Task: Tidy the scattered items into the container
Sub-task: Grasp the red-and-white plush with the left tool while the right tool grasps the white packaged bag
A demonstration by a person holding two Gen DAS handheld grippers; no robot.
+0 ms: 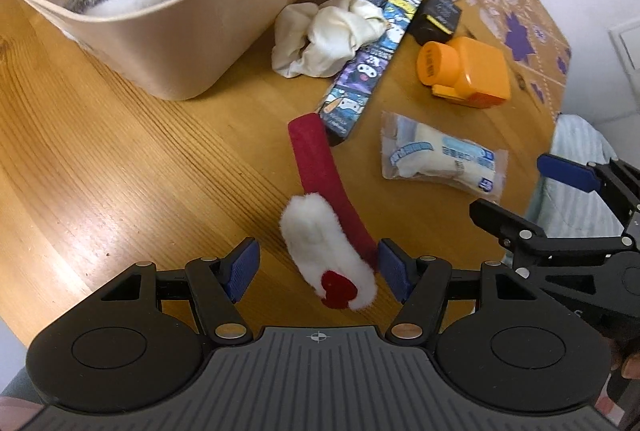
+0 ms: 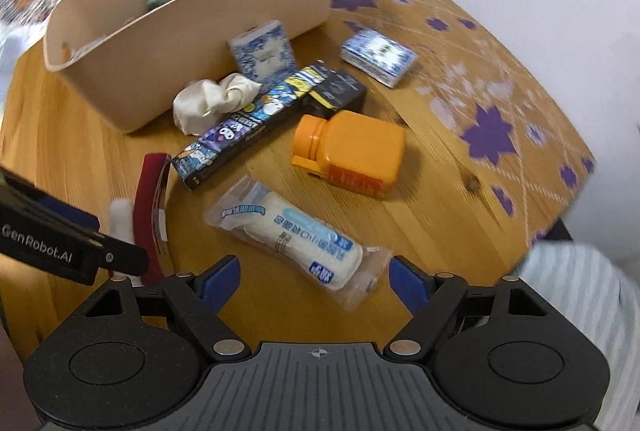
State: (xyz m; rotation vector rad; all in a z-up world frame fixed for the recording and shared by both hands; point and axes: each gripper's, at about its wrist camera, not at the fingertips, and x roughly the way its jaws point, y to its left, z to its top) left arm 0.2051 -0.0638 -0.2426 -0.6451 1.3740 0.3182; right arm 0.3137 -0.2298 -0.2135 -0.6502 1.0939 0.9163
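Reading "GenRobot.AI" on left hand-held gripper; packet print illegible.

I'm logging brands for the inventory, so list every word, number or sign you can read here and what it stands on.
"GenRobot.AI": white lettering on the left claw's black arm, seen from the right wrist.
Clear wrapped packet: blue printed characters, too blurred to read.
Long cartoon box: small lettering, unreadable.
Orange bottle: embossed cap and label print, too blurred.
Two blue patterned boxes: print too small to read.
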